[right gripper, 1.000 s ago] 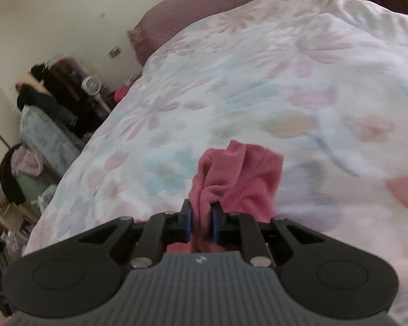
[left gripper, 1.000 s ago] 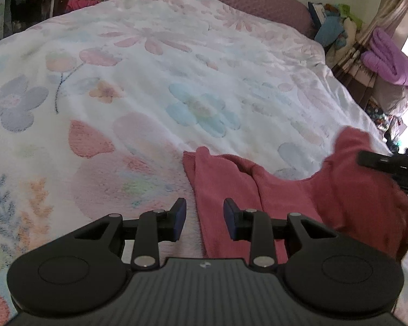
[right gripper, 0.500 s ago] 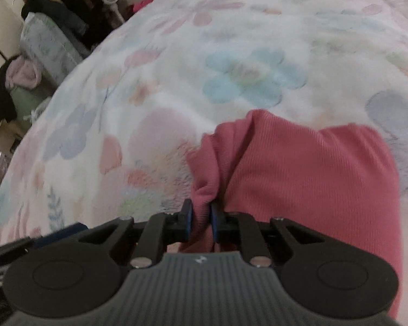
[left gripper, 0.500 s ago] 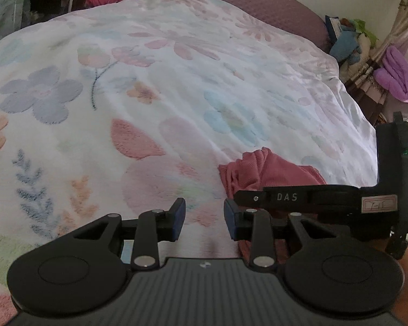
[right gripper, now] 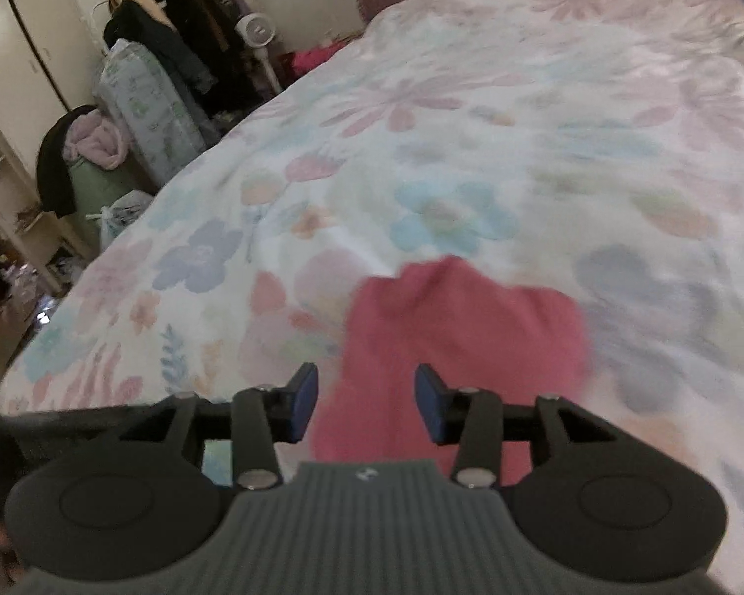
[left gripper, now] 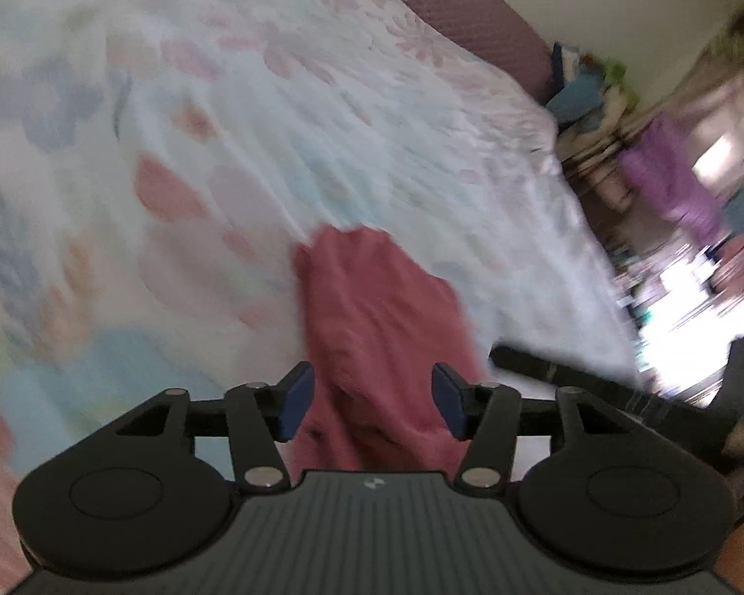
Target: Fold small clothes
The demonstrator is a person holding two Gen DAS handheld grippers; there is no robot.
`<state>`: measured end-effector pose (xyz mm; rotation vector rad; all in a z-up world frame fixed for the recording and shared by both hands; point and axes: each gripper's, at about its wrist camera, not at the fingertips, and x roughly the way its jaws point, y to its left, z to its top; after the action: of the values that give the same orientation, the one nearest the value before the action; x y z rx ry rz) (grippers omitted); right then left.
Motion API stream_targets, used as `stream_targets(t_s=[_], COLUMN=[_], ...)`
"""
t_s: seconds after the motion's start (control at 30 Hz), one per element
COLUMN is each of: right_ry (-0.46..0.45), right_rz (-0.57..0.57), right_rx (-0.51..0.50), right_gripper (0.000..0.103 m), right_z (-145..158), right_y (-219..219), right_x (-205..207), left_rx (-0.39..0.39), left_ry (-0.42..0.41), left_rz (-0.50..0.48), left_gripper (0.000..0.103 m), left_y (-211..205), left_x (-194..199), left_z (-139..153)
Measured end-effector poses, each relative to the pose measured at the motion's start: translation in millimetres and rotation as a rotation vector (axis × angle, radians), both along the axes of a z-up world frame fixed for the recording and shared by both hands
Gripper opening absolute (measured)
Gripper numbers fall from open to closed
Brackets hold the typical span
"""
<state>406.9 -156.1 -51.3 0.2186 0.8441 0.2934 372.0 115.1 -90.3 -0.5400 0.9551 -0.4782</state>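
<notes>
Your right gripper [right gripper: 367, 406] has let go of the pink garment [right gripper: 461, 327]; both it and your left gripper [left gripper: 369, 404] now gape open over the garment, bunched on the floral bedspread [right gripper: 471, 148], so this fold looks laid down

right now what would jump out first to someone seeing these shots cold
The red garment lies bunched on the pale floral bedspread, near its front edge. Both tongs, left and right, are open with the cloth showing between their blue pads. Clothes pile up beside the bed.
</notes>
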Motion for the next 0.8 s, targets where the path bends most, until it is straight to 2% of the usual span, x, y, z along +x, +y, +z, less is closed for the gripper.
stream_targets(t_s=[0.03, 0.1, 0.17, 0.23, 0.3, 0.4, 0.43, 0.47, 0.5, 0.53, 0.6, 0.67, 0.73, 0.8], right_ry=[-0.007, -0.011, 0.014, 0.03, 0.05, 0.094, 0.096, 0.098, 0.099, 0.101, 0.104, 0.108, 0.103, 0.102], right_rz=[-0.022, -0.053, -0.036, -0.021, -0.052, -0.1, -0.102, -0.098, -0.095, -0.093, -0.082, -0.054, -0.029, -0.02], right_rx=[-0.024, -0.044, 0.007, -0.023, -0.065, -0.013, -0.012, -0.017, -0.021, -0.019, -0.018, -0.027, -0.034, -0.047], right_gripper=[0.04, 0.036, 0.036, 0.036, 0.036, 0.036, 0.036, 0.036, 0.036, 0.036, 0.036, 0.036, 0.036, 0.036], right_z=[-3, -11, -25, -37, -46, -56, -57, -57, -58, -59, -61, -62, -63, -64], right_y=[-10, -25, -36, -37, -37, -48, -49, -50, -52, -52, -51, -49, -48, -46], right_x=[-14, -40, -57, -68, -74, -78, -81, -83, -85, -87, -89, -92, -97, -103], left_rx=[-0.061, -0.124, -0.167, -0.189, -0.153, -0.079, -0.055, -0.026, -0.001, 0.014, 0.021, 0.044, 0.081, 0.161], left_ry=[0.036, 0.085, 0.128, 0.162, 0.203, 0.174, 0.158, 0.137, 0.126, 0.122, 0.111, 0.064, 0.017, -0.047], left_rz=[0.004, -0.004, -0.007, -0.009, -0.009, -0.015, -0.031, -0.051, -0.061, -0.067, -0.079, -0.102, -0.14, -0.185], left_gripper=[0.068, 0.068, 0.068, 0.068, 0.068, 0.067, 0.056, 0.049, 0.029, 0.014, 0.007, 0.005, 0.004, 0.003], left_y=[-1, -7, -17, -29, -43, -63, -69, -75, -79, -82, -84, -84, -83, -82], left_x=[-2, -6, -8, -9, -8, -11, -11, -11, -10, -8, -6, -9, -17, -28], left_z=[-5, -15, -27, -40, -51, -60, -62, -64, -66, -67, -67, -56, -34, -5])
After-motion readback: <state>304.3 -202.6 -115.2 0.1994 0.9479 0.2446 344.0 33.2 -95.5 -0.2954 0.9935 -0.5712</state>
